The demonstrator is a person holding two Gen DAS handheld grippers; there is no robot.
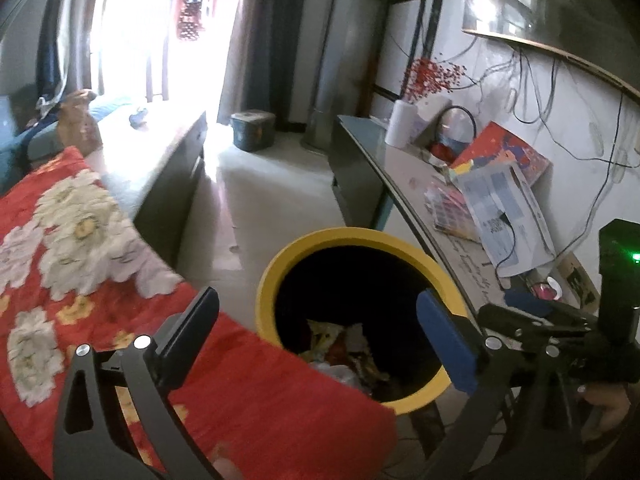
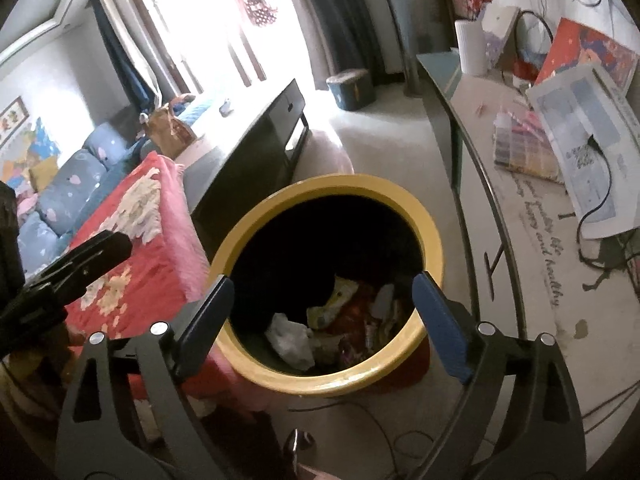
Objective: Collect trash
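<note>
A yellow-rimmed round bin (image 1: 340,238) stands on the floor between the bed and the desk; it also shows in the right wrist view (image 2: 240,220). Inside lie crumpled wrappers (image 2: 336,304) and a white tissue (image 2: 290,338); the trash also shows in the left wrist view (image 1: 336,344). My left gripper (image 1: 320,320) is open and empty, above the bin's near rim. My right gripper (image 2: 324,300) is open and empty, directly over the bin's mouth. The right gripper's body (image 1: 560,332) shows at the right of the left wrist view, and the left gripper's body (image 2: 68,264) at the left of the right wrist view.
A red flowered blanket (image 1: 100,240) covers the bed left of the bin. A dark low cabinet (image 2: 256,148) stands beyond it. A desk (image 2: 532,280) on the right carries papers (image 2: 584,140), a white vase (image 2: 472,46), cables. A dark pot (image 1: 253,130) sits on the far floor.
</note>
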